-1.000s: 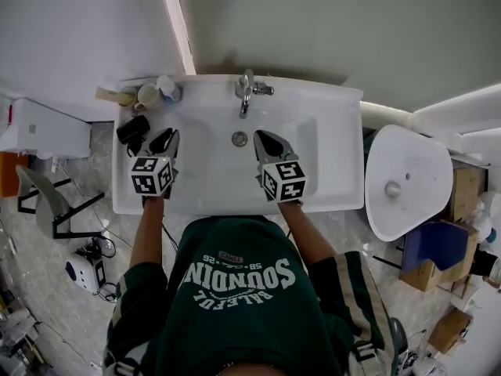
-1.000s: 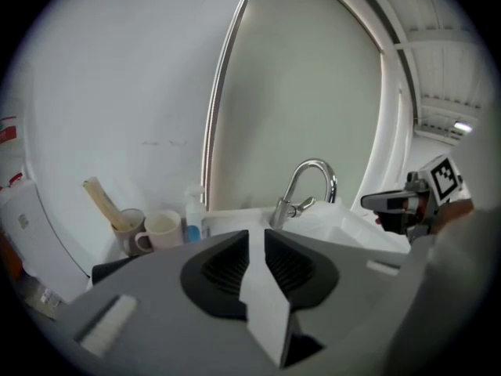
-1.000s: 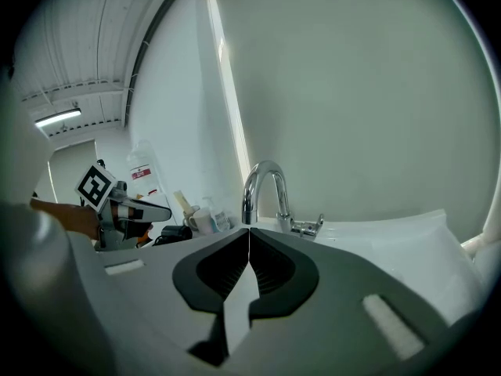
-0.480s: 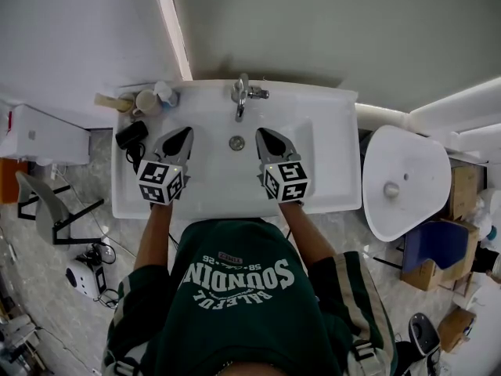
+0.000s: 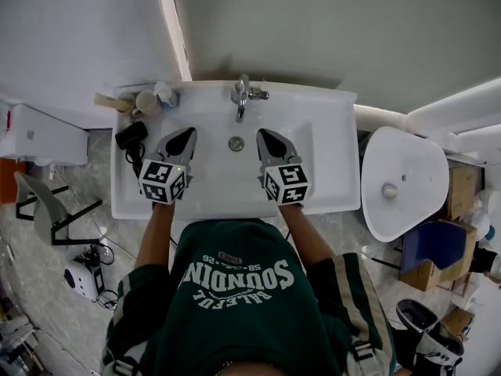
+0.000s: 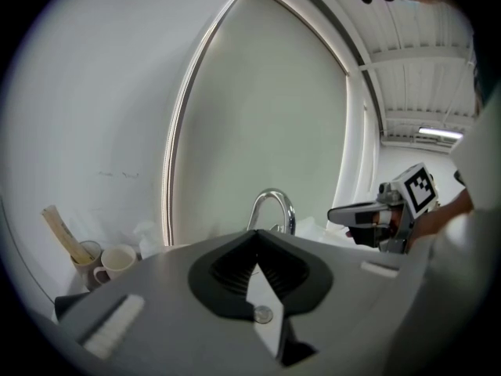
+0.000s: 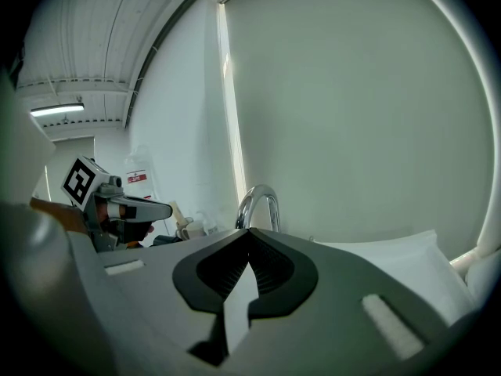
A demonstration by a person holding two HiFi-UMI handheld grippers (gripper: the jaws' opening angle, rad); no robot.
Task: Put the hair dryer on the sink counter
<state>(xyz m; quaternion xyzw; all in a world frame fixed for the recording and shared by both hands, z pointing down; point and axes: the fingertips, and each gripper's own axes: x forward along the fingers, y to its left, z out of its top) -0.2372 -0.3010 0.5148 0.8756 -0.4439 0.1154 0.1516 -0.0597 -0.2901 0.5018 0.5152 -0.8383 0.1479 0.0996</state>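
The black hair dryer (image 5: 130, 136) lies on the left ledge of the white sink (image 5: 329, 131), its cord trailing toward the front. My left gripper (image 5: 186, 135) hovers over the basin just right of it, apart from it, shut with nothing between its jaws. My right gripper (image 5: 264, 135) hangs level with it over the basin's right half, also shut and empty. The chrome faucet (image 5: 242, 95) stands between and beyond them. In the left gripper view the closed left gripper (image 6: 254, 234) points at the faucet (image 6: 271, 207); the right gripper view shows the closed right gripper (image 7: 249, 233) the same way.
Mugs and a brush holder (image 5: 145, 100) crowd the sink's back left corner. A second white basin (image 5: 403, 180) stands to the right, a white box (image 5: 43, 135) and a chair (image 5: 47, 202) to the left. Cardboard boxes (image 5: 446, 265) sit at the far right.
My left gripper has drawn rightward away from the hair dryer, which stays on the ledge. The right gripper has barely moved.
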